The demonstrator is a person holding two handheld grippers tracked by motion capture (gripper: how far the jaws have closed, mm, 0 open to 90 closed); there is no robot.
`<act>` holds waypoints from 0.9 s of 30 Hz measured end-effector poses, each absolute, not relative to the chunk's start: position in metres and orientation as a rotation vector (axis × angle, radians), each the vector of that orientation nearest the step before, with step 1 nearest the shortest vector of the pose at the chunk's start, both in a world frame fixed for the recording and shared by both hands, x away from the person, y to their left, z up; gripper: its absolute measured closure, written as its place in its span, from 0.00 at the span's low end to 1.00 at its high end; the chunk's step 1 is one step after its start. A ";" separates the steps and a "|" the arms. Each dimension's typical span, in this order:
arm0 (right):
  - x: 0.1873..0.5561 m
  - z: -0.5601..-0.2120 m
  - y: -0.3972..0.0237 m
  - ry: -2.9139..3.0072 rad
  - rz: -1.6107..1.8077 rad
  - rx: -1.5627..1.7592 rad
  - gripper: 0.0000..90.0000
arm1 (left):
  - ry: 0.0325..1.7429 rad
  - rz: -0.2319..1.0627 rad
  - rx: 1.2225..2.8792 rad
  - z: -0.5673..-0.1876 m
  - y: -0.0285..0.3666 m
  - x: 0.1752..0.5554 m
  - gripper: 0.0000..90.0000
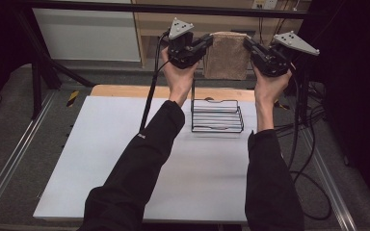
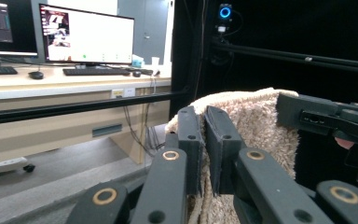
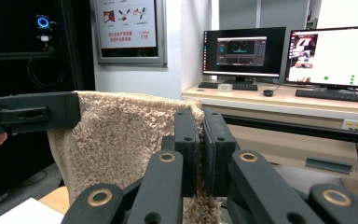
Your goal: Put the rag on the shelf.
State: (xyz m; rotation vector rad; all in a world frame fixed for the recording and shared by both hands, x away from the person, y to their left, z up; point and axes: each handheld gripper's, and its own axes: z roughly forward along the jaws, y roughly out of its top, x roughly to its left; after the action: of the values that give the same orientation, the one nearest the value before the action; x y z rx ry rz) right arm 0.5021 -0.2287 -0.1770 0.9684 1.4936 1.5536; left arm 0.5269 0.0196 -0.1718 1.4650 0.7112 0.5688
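Note:
A beige fluffy towel (image 1: 226,55) hangs stretched between my two grippers, held high above the far edge of the table. My left gripper (image 1: 208,42) is shut on the towel's upper left corner, and my right gripper (image 1: 245,44) is shut on its upper right corner. In the left gripper view the jaws of the left gripper (image 2: 204,119) pinch the towel (image 2: 256,121) edge, with the right gripper at the far right. Seen from the right gripper view, the right gripper (image 3: 201,122) clamps the towel (image 3: 121,135), and the left gripper holds the far corner.
A black wire rack (image 1: 217,115) stands on the white table (image 1: 101,159) below the towel. Cables (image 1: 298,144) trail off the right side of the table. Desks with monitors (image 3: 242,51) stand beyond the table.

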 end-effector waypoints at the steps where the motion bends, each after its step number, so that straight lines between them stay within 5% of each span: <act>1: 0.504 -0.178 -0.228 1.497 1.549 0.972 0.96 | 0.718 0.566 1.469 -0.173 0.020 0.529 0.94; 27: 0.518 -0.206 -0.231 1.588 1.524 0.997 0.95 | 0.698 0.591 1.562 -0.202 0.020 0.537 0.94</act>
State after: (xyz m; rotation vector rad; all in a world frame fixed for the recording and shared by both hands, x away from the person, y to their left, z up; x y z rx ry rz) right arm 0.5180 -0.2314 -0.2056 0.9970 1.5884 1.5235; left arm 0.5368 0.0199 -0.2024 1.5619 0.6977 0.5905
